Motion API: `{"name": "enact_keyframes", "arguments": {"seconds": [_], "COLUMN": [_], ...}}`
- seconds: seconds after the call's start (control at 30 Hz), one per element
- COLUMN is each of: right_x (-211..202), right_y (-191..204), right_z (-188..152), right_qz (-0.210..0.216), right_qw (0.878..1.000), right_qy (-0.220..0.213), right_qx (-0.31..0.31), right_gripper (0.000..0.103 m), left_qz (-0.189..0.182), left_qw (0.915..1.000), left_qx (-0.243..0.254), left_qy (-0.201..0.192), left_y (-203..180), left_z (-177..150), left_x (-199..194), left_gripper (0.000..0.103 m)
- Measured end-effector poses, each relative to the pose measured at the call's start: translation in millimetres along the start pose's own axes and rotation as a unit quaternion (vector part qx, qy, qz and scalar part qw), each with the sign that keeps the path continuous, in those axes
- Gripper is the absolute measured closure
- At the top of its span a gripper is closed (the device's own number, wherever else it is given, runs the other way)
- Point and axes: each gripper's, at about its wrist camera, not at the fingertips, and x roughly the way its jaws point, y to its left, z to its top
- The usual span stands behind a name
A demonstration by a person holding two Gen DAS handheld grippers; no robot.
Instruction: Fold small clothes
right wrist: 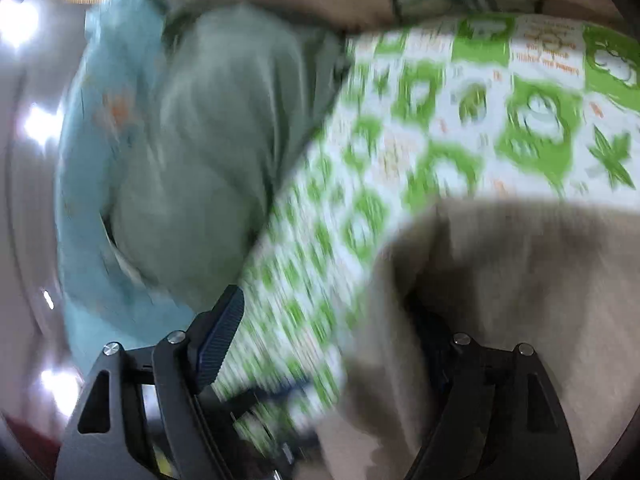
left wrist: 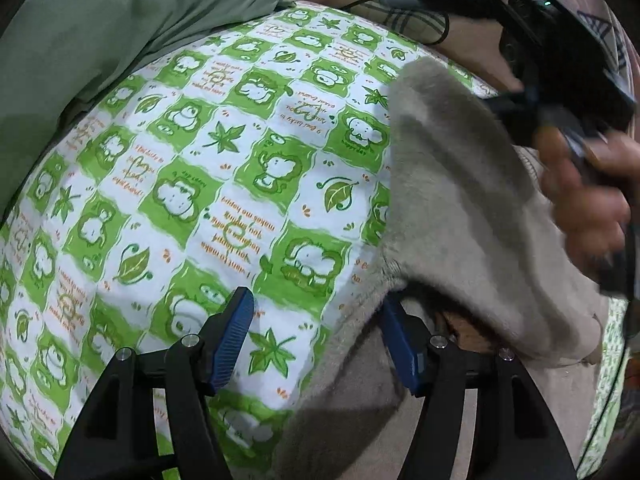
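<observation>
The left gripper [left wrist: 316, 320] points steeply down at a bed covered by a green-and-white printed sheet [left wrist: 192, 168]. Its jaws stand apart, released. The left blue pad [left wrist: 234, 340] hangs over bare sheet. The right blue pad [left wrist: 400, 348] sits at the gathered edge of a beige fleece garment [left wrist: 452, 184], which lies across the right side of the view and drapes over that finger; whether it touches the pad cannot be told. No cloth sits between the jaws.

Up and to the left of this gripper lies a sage-green garment [left wrist: 100, 28], bunched at the sheet's far edge. Ahead, the sheet is flat and open for moving. To the upper right, a hand [left wrist: 588, 196] grips the handle of the right gripper's black body, blurred, above the fleece.

The right wrist view is heavily blurred. The right gripper [right wrist: 332, 336] tilts downward with its jaws wide apart, released, nothing between them. Its left pad [right wrist: 220, 340] is clear; the right finger is dark and partly lost against the beige fleece garment [right wrist: 500, 280], directly ahead and to the right. To the far left lies light blue cloth [right wrist: 80, 200], then the sage-green garment [right wrist: 208, 140], then the printed sheet [right wrist: 440, 140] running between them and the fleece.
</observation>
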Motion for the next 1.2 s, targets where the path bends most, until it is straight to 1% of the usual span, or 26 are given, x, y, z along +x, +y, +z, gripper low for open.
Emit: {"name": "enact_keyframes", "arguments": {"seconds": [0.03,0.1,0.17,0.2,0.23,0.3,0.4,0.43,0.5,0.57,0.6,0.63,0.7,0.77,0.83,0.9,0.93,0.97,1.03,1.1,1.13,1.17,1.2], "right_x": [-5.4,-16.6,-34.4,-50.0,-61.2,-91.2,-155.0,-171.4,-208.0,-252.3,-268.2,-286.8,-316.2,-327.6,-329.0,-321.7,-316.3,-312.4,-311.0,-317.1,-322.3,-322.7,-323.5], "right_y": [-3.6,-3.0,3.2,6.6,7.3,10.7,3.4,-1.5,-9.4,-23.0,-28.7,-35.8,-48.3,-57.9,-66.2,-74.6,-79.0,-83.3,-84.9,-65.3,-53.5,-47.1,-46.2], "right_z": [2.5,0.3,-4.6,-12.2,-16.9,-36.6,-85.8,-101.0,-138.7,-186.6,-204.8,-227.1,-266.2,-287.6,-297.0,-298.3,-296.0,-294.0,-289.7,-289.1,-289.7,-288.7,-287.9], "right_qz": [0.000,-0.008,-0.033,-0.058,-0.075,-0.091,-0.135,-0.150,-0.195,-0.243,-0.263,-0.283,-0.315,-0.338,-0.340,-0.349,-0.347,-0.339,-0.339,-0.340,-0.346,-0.372,-0.405], "right_qw": [0.999,0.997,0.995,0.992,0.990,0.986,0.974,0.970,0.956,0.937,0.928,0.917,0.898,0.888,0.888,0.888,0.892,0.895,0.895,0.889,0.884,0.874,0.861], "right_qy": [-0.030,-0.067,-0.096,-0.109,-0.118,-0.139,-0.181,-0.192,-0.216,-0.242,-0.250,-0.261,-0.278,-0.271,-0.265,-0.252,-0.245,-0.243,-0.243,-0.273,-0.289,-0.288,-0.281], "right_qx": [0.018,0.024,0.011,0.005,0.003,-0.002,0.011,0.017,0.034,0.065,0.081,0.100,0.132,0.154,0.158,0.159,0.158,0.159,0.160,0.137,0.122,0.119,0.123], "right_gripper": [0.024,0.024,0.024,0.024,0.024,0.024,0.024,0.024,0.024,0.024,0.024,0.026,0.032,0.045,0.051,0.055,0.059,0.074,0.097,0.097,0.097,0.097,0.097], "left_qz": [-0.004,-0.018,-0.032,-0.038,-0.041,-0.047,-0.049,-0.049,-0.044,-0.042,-0.040,-0.033,-0.015,-0.003,0.011,0.026,0.034,0.038,0.052,0.062,0.066,0.068,0.071], "left_qw": [1.0000,0.9998,0.9994,0.9991,0.9988,0.9985,0.9984,0.9983,0.9982,0.9980,0.9979,0.9979,0.9979,0.9981,0.9983,0.9984,0.9983,0.9982,0.9972,0.9962,0.9959,0.9956,0.9954], "left_qx": [-0.003,-0.007,-0.005,-0.004,-0.003,0.001,0.016,0.022,0.037,0.046,0.050,0.055,0.062,0.061,0.057,0.048,0.044,0.044,0.051,0.057,0.060,0.061,0.060], "left_qy": [0.002,-0.001,-0.014,-0.021,-0.025,-0.028,-0.024,-0.021,-0.017,-0.013,-0.011,-0.008,-0.003,0.001,0.006,0.013,0.016,0.018,0.019,0.020,0.020,0.021,0.022], "left_y": [3.4,10.9,16.8,18.3,17.3,12.9,-0.6,-5.0,-16.4,-23.6,-26.3,-29.4,-33.6,-33.4,-32.7,-30.6,-30.6,-31.6,-36.6,-41.1,-42.5,-44.1,-45.4], "left_z": [-1.5,-2.5,-1.9,-0.9,0.1,5.2,11.4,13.6,17.0,17.8,19.8,21.3,24.1,31.5,35.1,39.4,40.0,40.4,41.1,42.8,43.3,43.6,43.3], "left_x": [-4.6,-17.1,-33.0,-39.8,-44.6,-49.7,-46.0,-43.1,-38.9,-33.0,-26.2,-21.4,-10.8,3.3,11.1,19.6,21.4,22.5,24.4,25.6,26.0,27.2,28.6], "left_gripper": [0.039,0.039,0.038,0.038,0.038,0.038,0.038,0.038,0.038,0.038,0.038,0.038,0.038,0.038,0.036,0.036,0.035,0.035,0.035,0.035,0.035,0.035,0.035]}}
